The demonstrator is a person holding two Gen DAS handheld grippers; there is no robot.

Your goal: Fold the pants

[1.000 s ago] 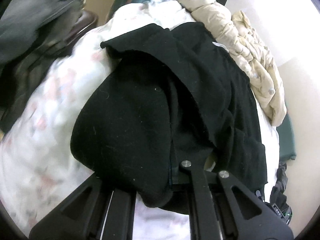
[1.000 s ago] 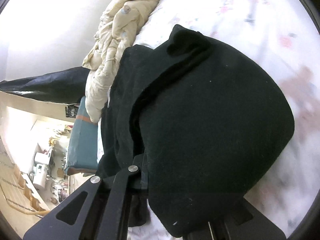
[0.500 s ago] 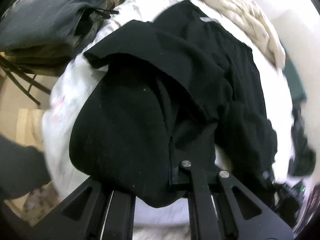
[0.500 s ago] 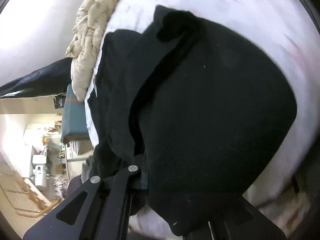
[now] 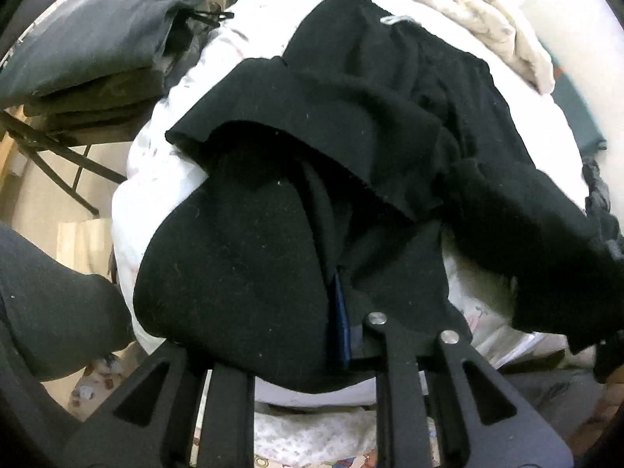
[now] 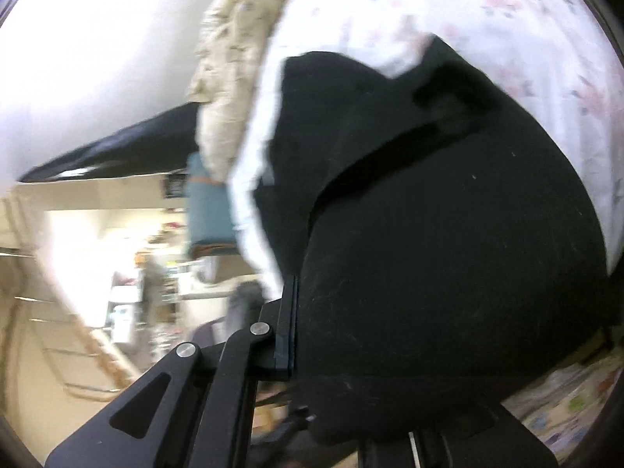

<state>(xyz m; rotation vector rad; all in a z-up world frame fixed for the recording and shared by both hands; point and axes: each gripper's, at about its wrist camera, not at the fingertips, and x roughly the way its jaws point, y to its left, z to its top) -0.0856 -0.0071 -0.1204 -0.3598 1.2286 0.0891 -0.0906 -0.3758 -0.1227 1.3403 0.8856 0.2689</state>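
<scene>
Black pants (image 5: 351,117) lie bunched on a bed with a white flowered sheet (image 5: 156,179). One end of them is drawn up over my left gripper (image 5: 312,312). Cloth sits between its jaws beside the blue pad (image 5: 338,312), and the jaws are opening slightly. In the right wrist view the pants (image 6: 448,214) drape over my right gripper (image 6: 312,335) and hide its right finger. A fold is against the left finger (image 6: 284,331). These jaws are opening a little too. The picture is blurred.
A beige quilt (image 5: 487,11) is heaped along the bed's far side by the wall. Folded grey clothes (image 5: 97,39) rest on a chair at the left. A person's dark-clad limb (image 5: 50,304) is at the lower left. A patterned floor mat (image 6: 577,401) shows below the bed's edge.
Both grippers have drawn back toward the bed's near edge with the pants' end, so the edge and floor now show. The right wrist view has swung toward the room.
</scene>
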